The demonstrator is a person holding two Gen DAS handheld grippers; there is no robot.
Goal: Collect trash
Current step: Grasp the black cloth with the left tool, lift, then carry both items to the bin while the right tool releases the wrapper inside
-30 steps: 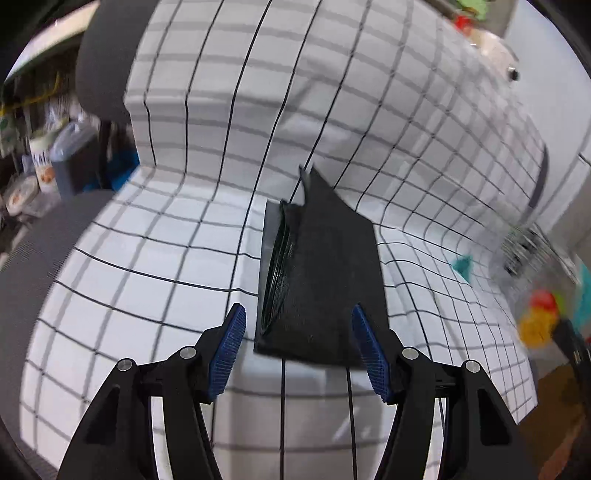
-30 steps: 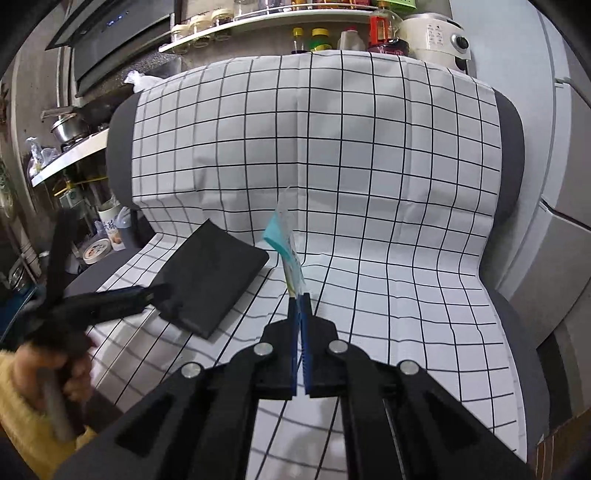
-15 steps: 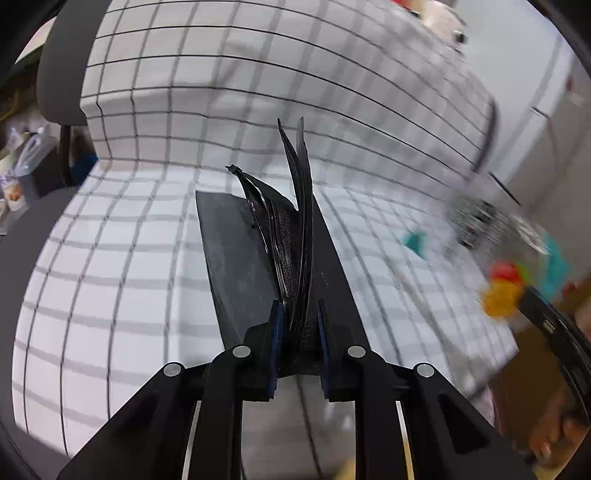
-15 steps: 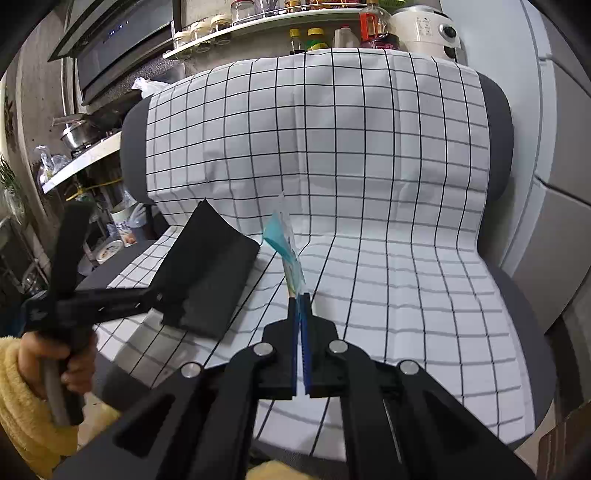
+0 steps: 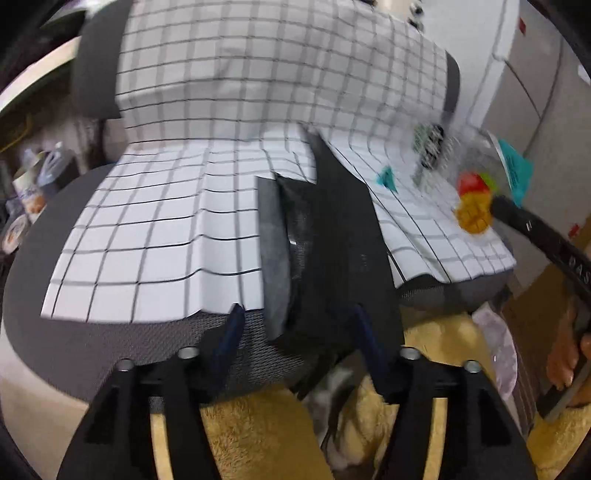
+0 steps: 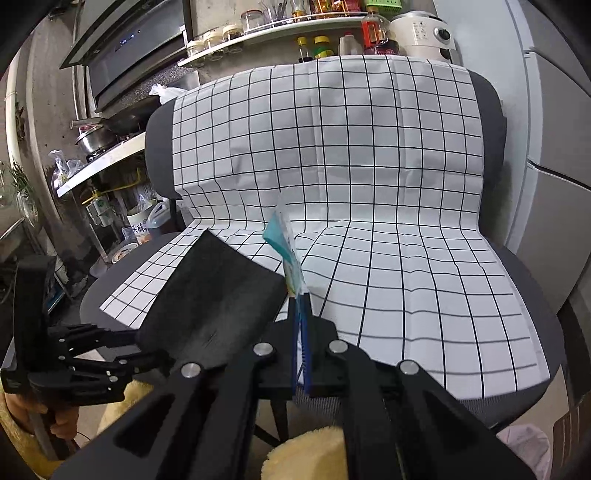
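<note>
Left tongs (image 5: 297,332) spread wide, right tongs (image 6: 301,332) pinched together

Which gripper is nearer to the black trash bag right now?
Left. The left gripper has its fingers open around the black trash bag; the right gripper, shut on a snack wrapper, is beside it.

— Where is your left wrist camera looking from?

— Low at the seat's front edge, close in, facing up the checked cloth (image 5: 177,221) toward the backrest, angled to your right. The picture is blurred. The black bag (image 5: 332,240) fills its centre, and the right gripper (image 5: 491,206) enters at its right edge.

— And your right one?

— It sits further back, facing the chair (image 6: 491,122) squarely, with the kitchen shelf (image 6: 277,31) above. Both views share the cloth and bag; the left gripper (image 6: 147,347) shows at its lower left.
</note>
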